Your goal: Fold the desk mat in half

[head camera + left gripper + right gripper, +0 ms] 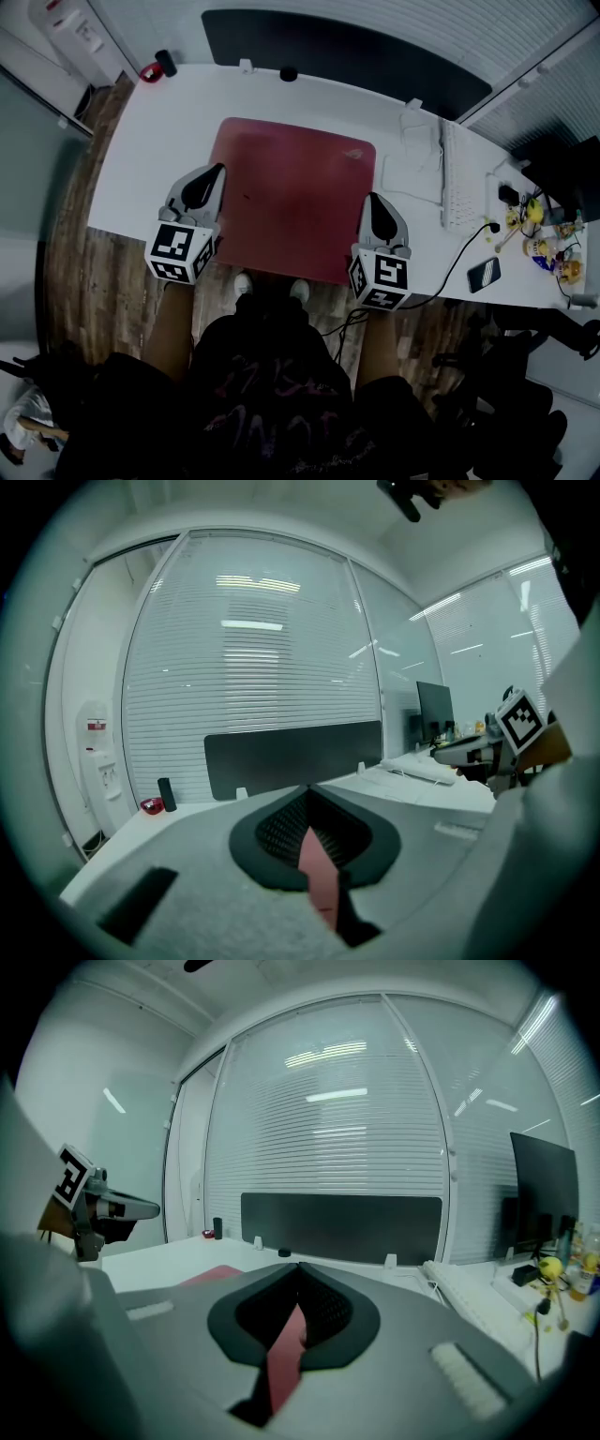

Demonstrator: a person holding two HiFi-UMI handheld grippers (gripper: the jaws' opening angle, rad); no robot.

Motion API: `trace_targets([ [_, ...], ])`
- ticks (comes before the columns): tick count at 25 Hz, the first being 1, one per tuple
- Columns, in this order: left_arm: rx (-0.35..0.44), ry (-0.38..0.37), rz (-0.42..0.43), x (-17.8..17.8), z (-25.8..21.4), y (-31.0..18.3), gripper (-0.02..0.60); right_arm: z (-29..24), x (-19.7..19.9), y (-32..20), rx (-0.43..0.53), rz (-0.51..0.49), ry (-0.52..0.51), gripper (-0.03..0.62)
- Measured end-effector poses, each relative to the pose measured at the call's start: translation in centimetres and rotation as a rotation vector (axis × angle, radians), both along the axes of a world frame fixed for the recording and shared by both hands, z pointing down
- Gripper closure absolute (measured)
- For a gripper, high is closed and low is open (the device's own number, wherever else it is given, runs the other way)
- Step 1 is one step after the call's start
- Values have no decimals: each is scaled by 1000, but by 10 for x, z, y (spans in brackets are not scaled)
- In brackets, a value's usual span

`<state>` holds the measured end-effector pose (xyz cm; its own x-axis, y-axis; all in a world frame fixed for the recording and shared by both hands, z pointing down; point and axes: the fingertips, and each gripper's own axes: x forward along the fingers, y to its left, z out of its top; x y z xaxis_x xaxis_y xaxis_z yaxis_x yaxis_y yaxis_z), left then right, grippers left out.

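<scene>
A dark red desk mat [292, 192] lies on the white table [159, 141], its near edge at the table's front. My left gripper [212, 178] stands at the mat's near left side and my right gripper [373, 204] at its near right side. Both are shut on the mat's edge. In the left gripper view a red strip of the mat [319, 869] is pinched between the dark pads. The right gripper view shows the same, with the mat [284, 1354] held in the closed jaws. The rest of the mat looks flat.
A white keyboard [457, 183] and cables lie right of the mat, with a phone [483, 274] near the front edge. A black partition [347, 52] runs along the back. A black cylinder [166, 63] and a red item [150, 71] stand at the back left corner.
</scene>
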<state>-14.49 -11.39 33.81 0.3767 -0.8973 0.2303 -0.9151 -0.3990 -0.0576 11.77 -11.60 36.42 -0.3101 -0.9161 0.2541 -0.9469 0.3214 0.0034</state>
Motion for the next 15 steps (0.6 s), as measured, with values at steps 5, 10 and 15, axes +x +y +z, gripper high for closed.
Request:
trace_targets([
  [5, -37, 1, 4, -3, 19, -3, 581, 15, -3, 0, -31, 3, 3, 585],
  [10, -84, 5, 8, -5, 42, 0, 581, 34, -1, 8, -77, 11, 8, 584],
  [15, -116, 7, 7, -6, 62, 7, 581, 55, -2, 16, -116, 15, 8, 585],
])
